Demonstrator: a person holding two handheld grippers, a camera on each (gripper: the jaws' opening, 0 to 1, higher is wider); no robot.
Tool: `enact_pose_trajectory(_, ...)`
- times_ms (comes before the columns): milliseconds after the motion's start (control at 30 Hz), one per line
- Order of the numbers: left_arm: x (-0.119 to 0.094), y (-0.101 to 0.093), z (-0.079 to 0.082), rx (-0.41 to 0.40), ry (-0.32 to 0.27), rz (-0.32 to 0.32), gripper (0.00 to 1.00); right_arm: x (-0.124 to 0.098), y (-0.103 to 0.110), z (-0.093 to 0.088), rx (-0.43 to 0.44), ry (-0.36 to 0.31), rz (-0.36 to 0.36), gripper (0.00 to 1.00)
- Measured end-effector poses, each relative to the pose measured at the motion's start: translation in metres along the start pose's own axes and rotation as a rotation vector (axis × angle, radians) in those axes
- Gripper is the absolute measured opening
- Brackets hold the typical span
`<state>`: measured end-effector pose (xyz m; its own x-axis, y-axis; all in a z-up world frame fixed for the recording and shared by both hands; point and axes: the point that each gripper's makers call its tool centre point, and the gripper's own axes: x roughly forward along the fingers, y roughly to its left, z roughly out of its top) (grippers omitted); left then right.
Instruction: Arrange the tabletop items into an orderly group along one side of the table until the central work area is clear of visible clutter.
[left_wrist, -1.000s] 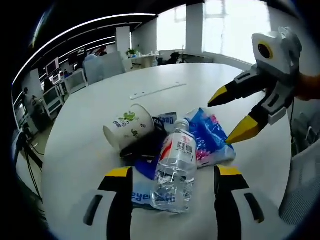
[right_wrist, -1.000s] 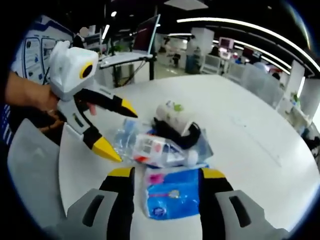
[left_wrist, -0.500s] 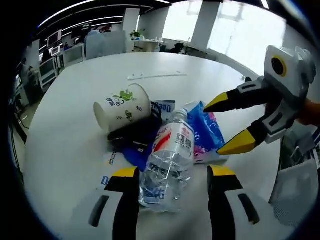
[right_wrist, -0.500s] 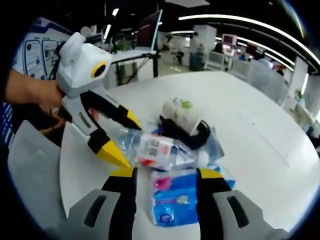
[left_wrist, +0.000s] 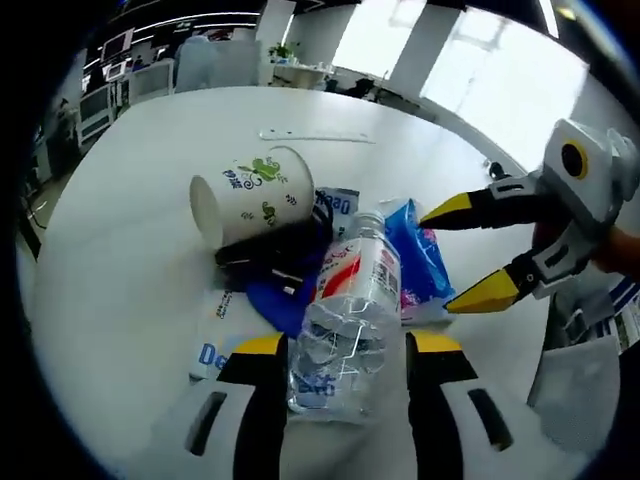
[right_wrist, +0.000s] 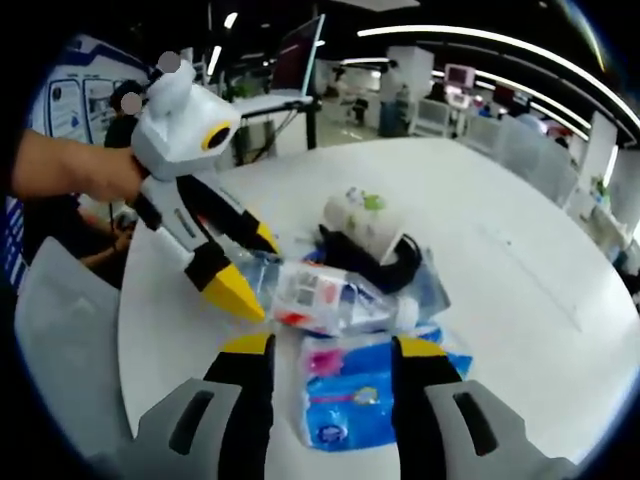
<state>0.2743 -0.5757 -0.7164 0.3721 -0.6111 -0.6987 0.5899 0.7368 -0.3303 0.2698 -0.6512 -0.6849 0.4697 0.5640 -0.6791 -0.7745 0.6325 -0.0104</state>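
Note:
A clear water bottle (left_wrist: 348, 320) with a red and white label lies on the white table (left_wrist: 110, 230), cap pointing away. My left gripper (left_wrist: 345, 345) has its jaws against both sides of the bottle's lower half. In the right gripper view the left gripper (right_wrist: 250, 268) flanks the bottle (right_wrist: 325, 298) at its base. A paper cup (left_wrist: 250, 195) lies on its side over a black item (left_wrist: 275, 268). A blue tissue pack (right_wrist: 350, 395) lies between the open jaws of my right gripper (right_wrist: 332, 345). That right gripper (left_wrist: 462, 252) hovers open beside the pack (left_wrist: 420, 262).
A flat white and blue packet (left_wrist: 212, 345) lies under the pile. A thin white strip (left_wrist: 315, 136) rests farther back on the table. A grey chair (right_wrist: 60, 330) stands at the table's near edge. A hand (right_wrist: 75, 170) holds the left gripper. Desks and monitors fill the room behind.
My left gripper's jaws have drawn in around the bottle, which now sits deeper between them. The right gripper edged forward over the blue pack, jaws barely changed.

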Motion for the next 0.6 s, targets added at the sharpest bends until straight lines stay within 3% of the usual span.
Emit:
enact_pose_trajectory(100, 0.0031, -0.0012, -0.0071, -0.005, 0.034, -0.016, 0.45, -0.0014, -0.0003, 0.0009, -0.001, -0.001, -0.003, 0.43)
enact_pose_trajectory(367, 0.0022, -0.0037, -0.0075, 0.022, 0.028, 0.003, 0.45, -0.0057, -0.0049, -0.0015, -0.004, 0.005, -0.014, 0.43)
enact_pose_trajectory(600, -0.0012, -0.0022, -0.0026, 0.267, 0.012, 0.1, 0.44, -0.0076, -0.0049, -0.0043, -0.01, 0.012, -0.018, 0.43)
